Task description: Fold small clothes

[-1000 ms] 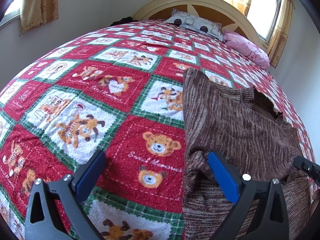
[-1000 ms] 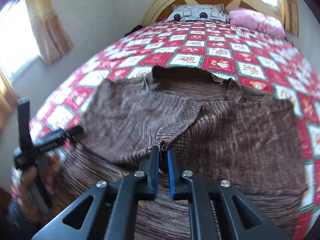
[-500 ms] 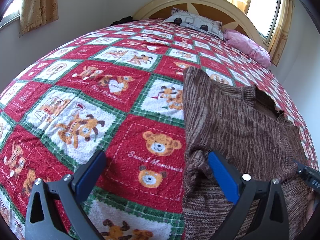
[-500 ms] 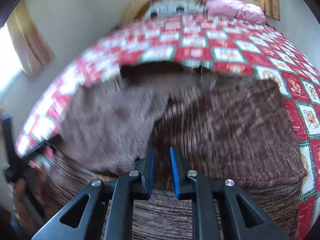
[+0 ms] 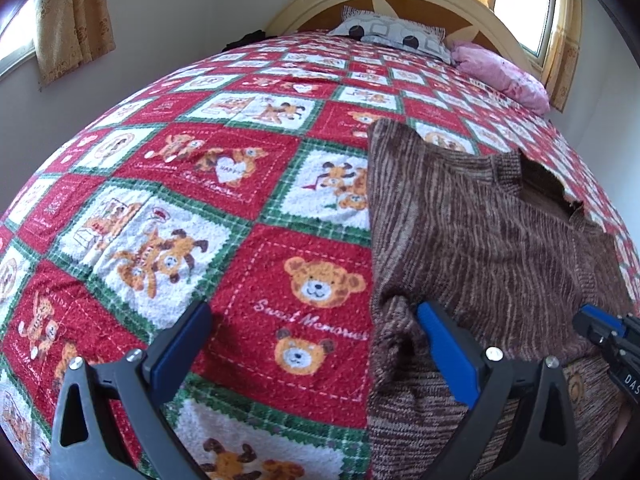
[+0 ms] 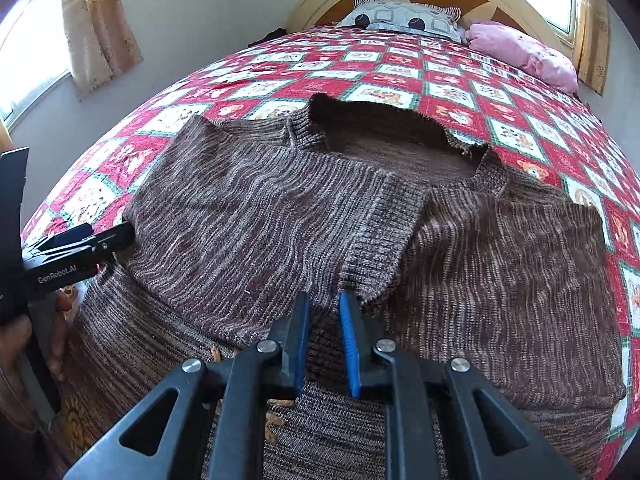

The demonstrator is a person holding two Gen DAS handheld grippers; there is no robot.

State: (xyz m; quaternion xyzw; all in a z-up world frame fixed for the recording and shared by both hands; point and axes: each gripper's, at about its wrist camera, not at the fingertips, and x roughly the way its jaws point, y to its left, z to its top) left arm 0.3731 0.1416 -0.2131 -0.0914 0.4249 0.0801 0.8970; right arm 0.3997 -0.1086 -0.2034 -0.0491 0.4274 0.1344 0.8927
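Left gripper [image 5: 312, 328]: jaws wide apart, pitched down, nothing between the pads. Right gripper [image 6: 323, 312]: narrow gap, pads not pressing anything, pitched down. Left hand [image 6: 24, 344] wraps its handle at near left.

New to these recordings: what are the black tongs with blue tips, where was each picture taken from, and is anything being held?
There is no robot. A person carries a two-finger gripper in each hand, and each has a wide-angle camera looking along its fingers. One picture is from the left gripper, whose jaws are wide open above the bedspread and the edge of a brown sweater. The other is from the right gripper, whose jaws are slightly apart just short of the folded-over sleeve's cuff. Neither holds anything.
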